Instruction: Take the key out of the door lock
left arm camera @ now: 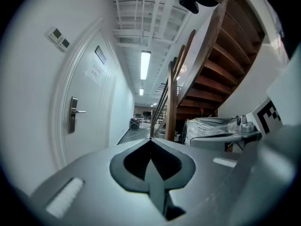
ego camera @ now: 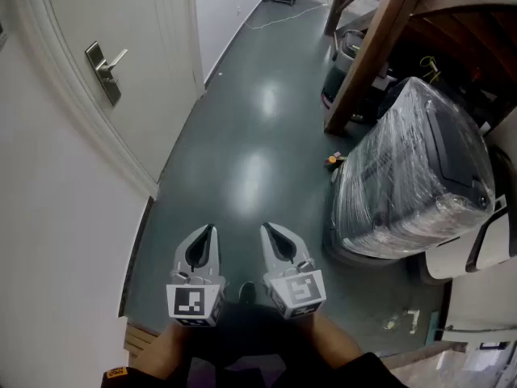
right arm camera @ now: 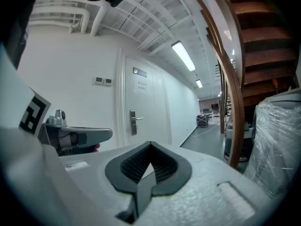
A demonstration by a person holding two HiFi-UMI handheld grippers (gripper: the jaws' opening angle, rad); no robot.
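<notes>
White-painted door (ego camera: pixel 157 47) stands at the far left. Its lock plate (ego camera: pixel 103 75), with the lever handle, is where the key should be, well apart from both my claws. My left claw (ego camera: pixel 209 229) and my right claw (ego camera: pixel 267 227) hang side by side over the dark green floor (ego camera: pixel 242 152). Each has its jaws pressed together with nothing between them, and both point down the corridor rather than at the door.

To do this step well, I judge that I should first turn to face the door and bring one claw level with the lock plate, opening its jaws only on the approach. The key's head is likely small and flat, so I would set the pads square on its two flat faces and close firmly. Then I would draw straight back along the keyhole's line without prying sideways. The other claw could steady the door if it swings.

I cannot make out the key in any view: the plate is small and seen at a slant, showing only dull metal below the handle. Whether the door is latched I cannot tell. At the right, a plastic-wrapped machine (ego camera: pixel 420 176) runs partly out of view, and the wooden stair beam (ego camera: pixel 367 63) hides what lies behind it.
</notes>
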